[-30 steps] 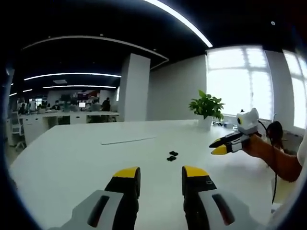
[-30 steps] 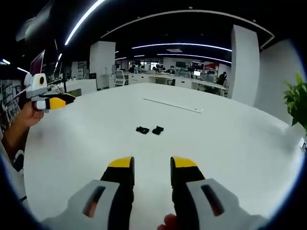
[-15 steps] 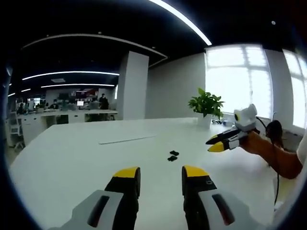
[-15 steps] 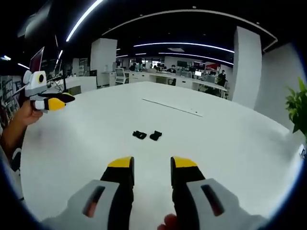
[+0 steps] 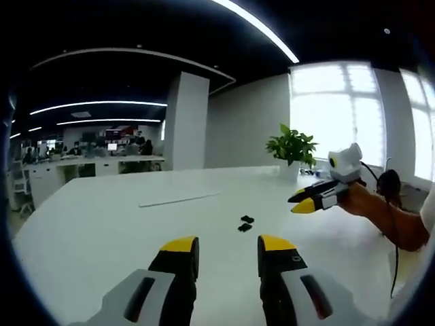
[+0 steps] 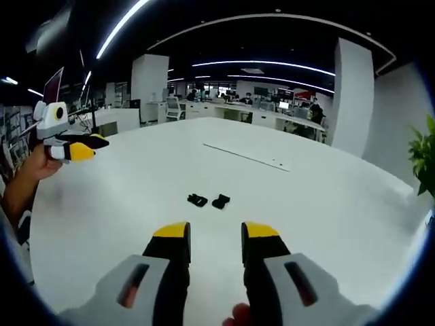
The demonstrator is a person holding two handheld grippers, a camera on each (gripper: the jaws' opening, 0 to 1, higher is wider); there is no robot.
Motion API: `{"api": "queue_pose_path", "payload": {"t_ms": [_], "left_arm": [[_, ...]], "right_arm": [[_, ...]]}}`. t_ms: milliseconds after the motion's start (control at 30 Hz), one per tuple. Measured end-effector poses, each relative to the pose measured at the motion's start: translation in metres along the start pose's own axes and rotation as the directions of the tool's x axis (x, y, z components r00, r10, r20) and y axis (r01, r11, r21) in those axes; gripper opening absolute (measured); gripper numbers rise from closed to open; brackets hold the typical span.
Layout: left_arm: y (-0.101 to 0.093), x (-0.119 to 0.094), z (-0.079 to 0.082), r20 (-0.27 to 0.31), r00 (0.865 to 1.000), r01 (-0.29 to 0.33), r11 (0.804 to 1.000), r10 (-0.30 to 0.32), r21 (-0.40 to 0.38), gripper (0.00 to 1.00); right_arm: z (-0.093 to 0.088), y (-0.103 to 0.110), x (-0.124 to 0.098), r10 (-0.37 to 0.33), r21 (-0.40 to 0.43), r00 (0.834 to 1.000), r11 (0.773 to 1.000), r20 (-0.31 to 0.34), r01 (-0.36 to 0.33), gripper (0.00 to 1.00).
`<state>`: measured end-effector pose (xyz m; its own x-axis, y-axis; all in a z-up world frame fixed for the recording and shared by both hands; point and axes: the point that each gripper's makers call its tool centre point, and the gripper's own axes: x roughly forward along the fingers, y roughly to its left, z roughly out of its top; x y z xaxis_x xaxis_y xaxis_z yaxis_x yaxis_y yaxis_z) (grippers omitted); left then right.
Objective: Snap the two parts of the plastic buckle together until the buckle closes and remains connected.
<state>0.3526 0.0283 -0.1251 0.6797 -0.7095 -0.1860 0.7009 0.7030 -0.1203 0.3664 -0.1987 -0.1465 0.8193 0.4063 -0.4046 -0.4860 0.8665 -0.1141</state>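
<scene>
Two small black buckle parts lie apart, side by side, on the white table (image 5: 102, 238): one part (image 6: 197, 200) and the other part (image 6: 221, 201) in the right gripper view, and in the left gripper view as one part (image 5: 247, 219) and the other (image 5: 244, 227). My left gripper (image 5: 228, 248) stands open short of them, nothing between its yellow-tipped jaws. My right gripper (image 6: 216, 234) is open too and holds nothing. Each gripper shows in the other's view, held by a hand above the table's side: the right gripper (image 5: 306, 201), the left gripper (image 6: 80, 147).
A thin flat strip (image 6: 248, 156) lies on the table beyond the buckle parts. A potted plant (image 5: 292, 149) stands at the table's far edge by the windows. Desks and people sit in the office background. A cable (image 5: 391, 238) hangs by the person's arm.
The buckle parts have not moved. In the left gripper view the right gripper has drifted slightly left and up. The right gripper view has shifted, so the parts sit lower in it.
</scene>
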Motion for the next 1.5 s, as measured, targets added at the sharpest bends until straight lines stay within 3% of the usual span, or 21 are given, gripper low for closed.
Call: {"api": "queue_pose_path", "payload": {"t_ms": [400,1233,1500], "left_arm": [[-0.002,0.011,0.011,0.019,1.0,0.014,1.0,-0.014,0.006,0.34],[0.009,0.031,0.023,-0.007,1.0,0.024,0.999,-0.024,0.037,0.34],[0.022,0.04,0.028,-0.002,1.0,0.01,1.0,-0.01,0.03,0.34]], "right_arm": [[0.013,-0.005,0.005,-0.01,-0.021,1.0,1.0,0.01,0.01,0.29],[0.032,-0.012,0.043,0.015,-0.034,1.0,0.999,-0.007,-0.015,0.29],[0.03,-0.012,0.057,0.019,-0.029,1.0,0.999,-0.014,-0.02,0.29]]}}
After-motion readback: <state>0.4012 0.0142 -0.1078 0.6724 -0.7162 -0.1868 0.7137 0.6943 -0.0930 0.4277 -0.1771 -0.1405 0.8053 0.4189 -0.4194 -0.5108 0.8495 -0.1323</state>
